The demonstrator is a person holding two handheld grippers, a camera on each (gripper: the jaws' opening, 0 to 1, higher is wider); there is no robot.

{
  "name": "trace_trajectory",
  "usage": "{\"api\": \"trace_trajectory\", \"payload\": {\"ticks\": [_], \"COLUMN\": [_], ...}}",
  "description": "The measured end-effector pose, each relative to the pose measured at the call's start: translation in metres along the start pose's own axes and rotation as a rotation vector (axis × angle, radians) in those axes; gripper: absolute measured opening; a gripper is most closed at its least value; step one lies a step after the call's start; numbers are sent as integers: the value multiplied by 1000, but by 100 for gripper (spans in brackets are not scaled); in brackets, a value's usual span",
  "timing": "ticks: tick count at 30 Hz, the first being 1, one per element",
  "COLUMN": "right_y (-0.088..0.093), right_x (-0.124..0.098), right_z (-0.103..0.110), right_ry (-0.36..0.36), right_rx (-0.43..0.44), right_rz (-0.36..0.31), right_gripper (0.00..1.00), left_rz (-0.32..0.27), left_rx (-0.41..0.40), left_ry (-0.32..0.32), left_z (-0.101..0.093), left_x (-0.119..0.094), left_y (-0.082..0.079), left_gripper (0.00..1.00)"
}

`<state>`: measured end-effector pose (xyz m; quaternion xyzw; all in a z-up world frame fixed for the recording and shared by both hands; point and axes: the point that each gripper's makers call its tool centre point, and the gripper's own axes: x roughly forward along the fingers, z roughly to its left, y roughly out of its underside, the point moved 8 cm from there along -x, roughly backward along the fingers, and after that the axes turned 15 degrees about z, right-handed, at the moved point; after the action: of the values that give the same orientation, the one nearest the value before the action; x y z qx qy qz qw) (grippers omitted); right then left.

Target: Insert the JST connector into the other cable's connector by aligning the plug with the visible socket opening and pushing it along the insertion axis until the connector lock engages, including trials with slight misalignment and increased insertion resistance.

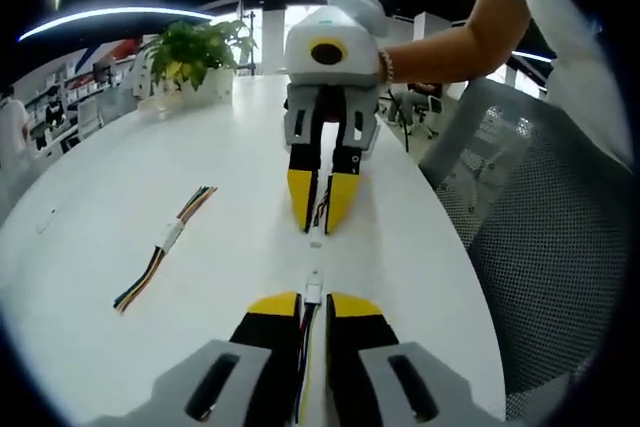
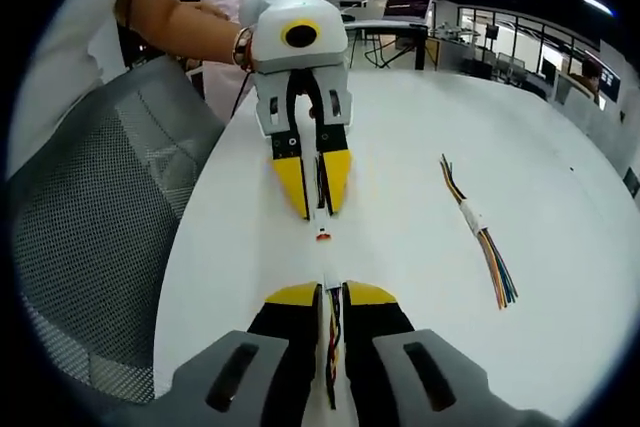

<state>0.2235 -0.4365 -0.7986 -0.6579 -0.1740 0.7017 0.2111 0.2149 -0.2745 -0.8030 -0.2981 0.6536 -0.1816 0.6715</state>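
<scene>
Left gripper (image 1: pixel 314 299) clamped on plug (image 1: pixel 314 285), right gripper (image 1: pixel 321 209) clamped on socket (image 1: pixel 316 239), just apart. Light, floppy-wired; best pinched at housings. Spare cable (image 1: pixel 165 244) left of plug.

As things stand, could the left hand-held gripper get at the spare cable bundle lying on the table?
Probably not yet: the left hand-held gripper is shut on its own cable. The spare cable bundle lies off to the side on open white table, nothing blocking.
</scene>
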Motion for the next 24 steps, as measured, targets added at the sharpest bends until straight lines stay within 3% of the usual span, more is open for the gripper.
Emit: {"api": "trace_trajectory", "payload": {"ticks": [24], "right_y": [1], "right_x": [0], "right_z": [0], "right_ry": [38], "right_rx": [-32], "right_rz": [-37], "right_gripper": [3], "left_rz": [-12], "left_rx": [-10], "left_ry": [-7], "left_z": [2], "left_x": [1], "left_y": [-2], "left_gripper": [1]}}
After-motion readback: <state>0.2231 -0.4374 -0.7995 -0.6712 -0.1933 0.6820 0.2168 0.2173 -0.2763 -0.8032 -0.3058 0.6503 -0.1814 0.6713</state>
